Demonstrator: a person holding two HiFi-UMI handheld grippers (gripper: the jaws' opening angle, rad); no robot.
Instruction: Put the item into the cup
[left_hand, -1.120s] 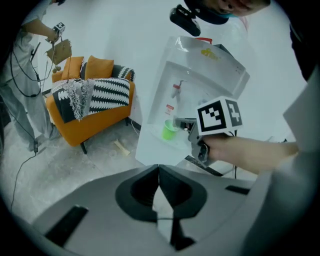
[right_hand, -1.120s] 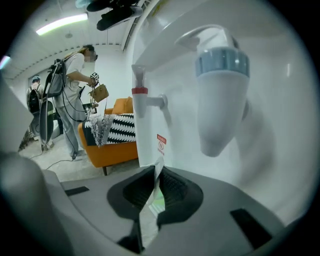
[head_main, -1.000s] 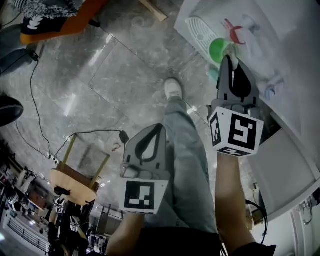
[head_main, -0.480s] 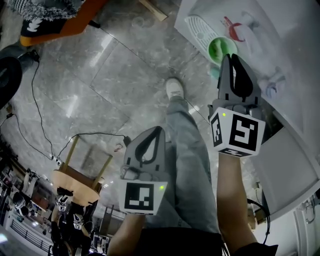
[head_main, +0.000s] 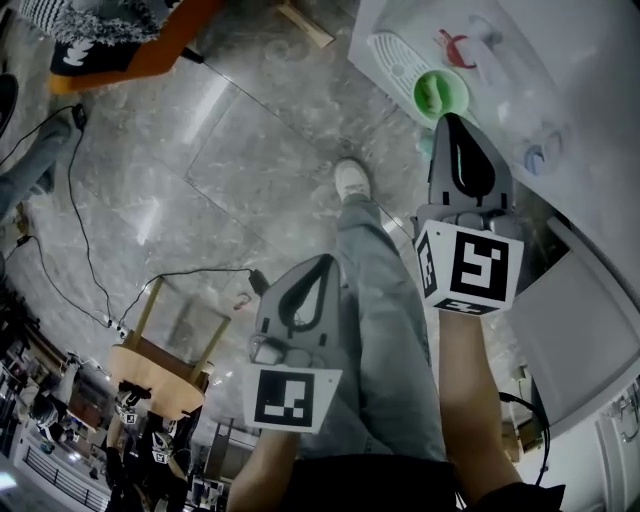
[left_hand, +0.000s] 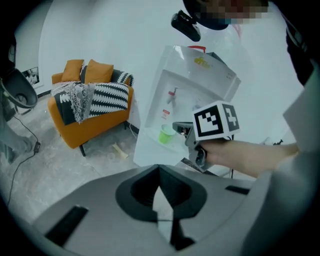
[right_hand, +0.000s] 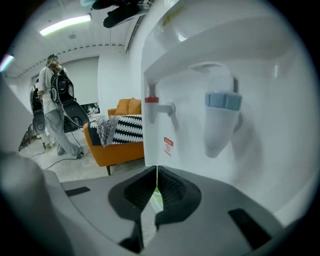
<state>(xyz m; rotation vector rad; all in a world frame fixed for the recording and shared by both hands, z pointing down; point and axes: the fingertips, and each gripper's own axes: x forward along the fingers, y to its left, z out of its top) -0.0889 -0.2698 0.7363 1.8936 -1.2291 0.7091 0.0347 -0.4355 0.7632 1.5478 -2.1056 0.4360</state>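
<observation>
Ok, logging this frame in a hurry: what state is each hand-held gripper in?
Left hand-held gripper: closed, empty.
Right hand-held gripper: closed, nothing clearly held.

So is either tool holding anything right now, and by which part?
Nothing visible: the left tool and right tool are both shut, tips together, empty; green in the right's gap looks like the cup beyond.

Orange sofa (left_hand: 92, 127) – zigzag blanket (left_hand: 110, 97) on it, white water dispenser (left_hand: 200, 85), wooden stool (head_main: 150, 365), grey stone floor (head_main: 230, 150).

no legible txt, dispenser label (right_hand: 168, 145) blurred
</observation>
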